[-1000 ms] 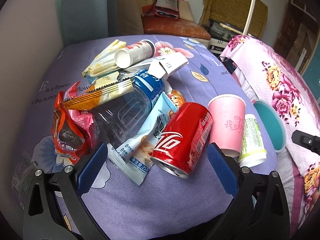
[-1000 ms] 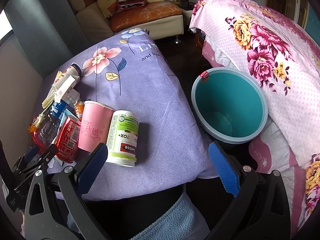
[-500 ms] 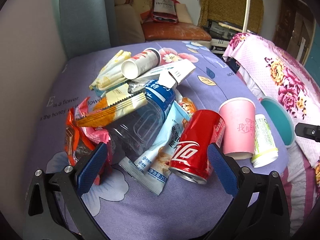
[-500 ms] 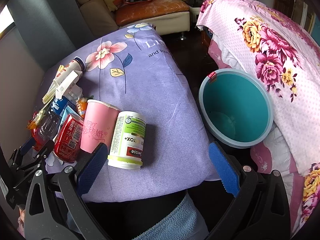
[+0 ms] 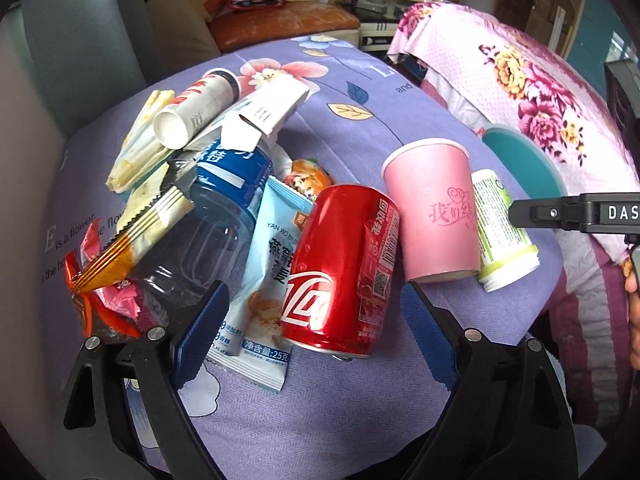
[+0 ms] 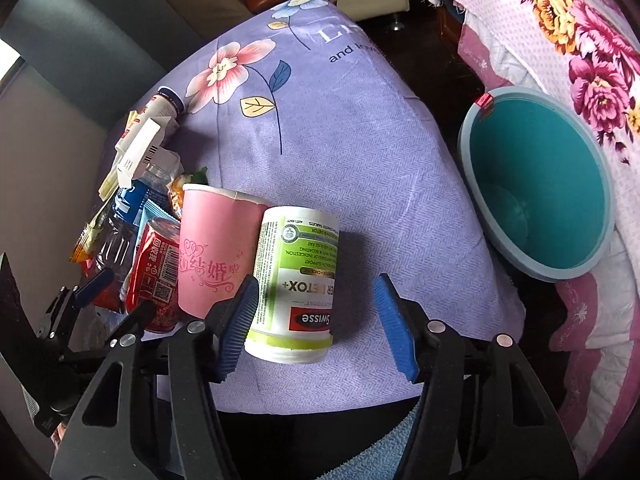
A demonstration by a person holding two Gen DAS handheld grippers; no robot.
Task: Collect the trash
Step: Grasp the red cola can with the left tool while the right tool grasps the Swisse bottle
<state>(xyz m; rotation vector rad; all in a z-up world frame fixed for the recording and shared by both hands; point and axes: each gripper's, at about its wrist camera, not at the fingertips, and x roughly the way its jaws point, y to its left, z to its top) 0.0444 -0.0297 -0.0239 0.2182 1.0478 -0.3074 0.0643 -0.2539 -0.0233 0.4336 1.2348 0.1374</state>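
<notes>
A pile of trash lies on a purple flowered cloth. My left gripper is open, its pads on either side of the near end of a red cola can lying on its side, not touching. A pink paper cup and a white-green supplement bottle lie to the right of the can. My right gripper is open around the near end of the supplement bottle, beside the pink cup. A teal bin stands to the right, below the cloth's edge.
Left of the can lie a clear blue-labelled bottle, a light blue snack packet, orange and red wrappers, a white tube and a white carton. A pink flowered bed cover sits behind the bin. A sofa stands at the back.
Both grippers have moved forward and down. The left now brackets the red can. The right now brackets the supplement bottle, and its jaws have narrowed.
</notes>
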